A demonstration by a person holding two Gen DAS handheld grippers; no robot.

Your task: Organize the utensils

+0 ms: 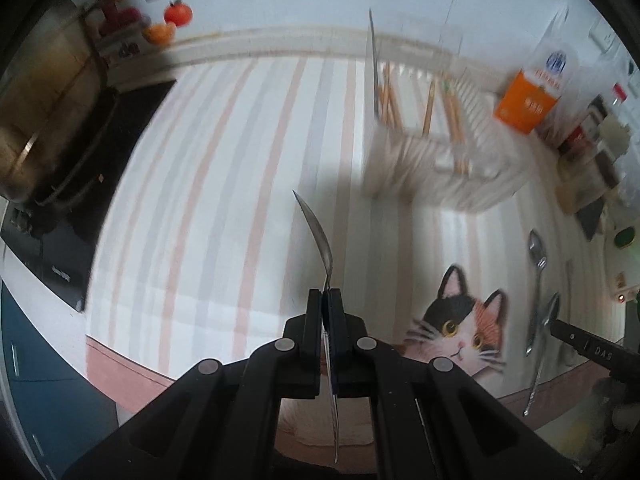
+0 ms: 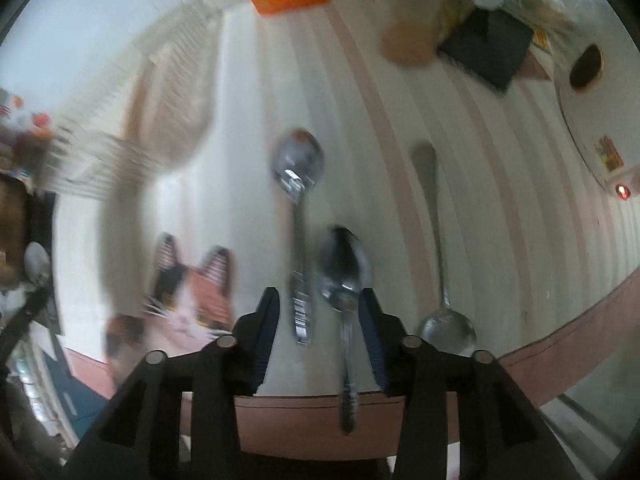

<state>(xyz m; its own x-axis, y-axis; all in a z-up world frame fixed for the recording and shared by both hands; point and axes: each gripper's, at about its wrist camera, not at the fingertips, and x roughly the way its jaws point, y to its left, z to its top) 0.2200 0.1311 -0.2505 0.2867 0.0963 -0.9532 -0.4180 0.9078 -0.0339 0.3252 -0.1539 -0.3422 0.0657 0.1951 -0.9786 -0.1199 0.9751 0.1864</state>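
My left gripper (image 1: 325, 294) is shut on a metal spoon (image 1: 320, 236), held edge-on above the striped mat, bowl pointing forward. A white slotted utensil rack (image 1: 436, 160) with several wooden chopsticks (image 1: 430, 108) stands ahead to the right. My right gripper (image 2: 318, 300) is open, low over the mat's front edge. Three metal spoons lie there: one (image 2: 298, 168) ahead, one (image 2: 345, 268) between my fingers near the right one, one (image 2: 436, 240) to the right, bowl toward me. Two of these spoons (image 1: 536, 256) and the right gripper's finger (image 1: 588, 346) show in the left view.
A striped mat (image 1: 224, 184) with a cat picture (image 1: 460, 320) covers the table. A stove with a pot (image 1: 36, 120) is at the left. An orange carton (image 1: 526, 104) and jars stand behind the rack. A cup (image 2: 412, 20) and dark pad (image 2: 488, 44) sit far right.
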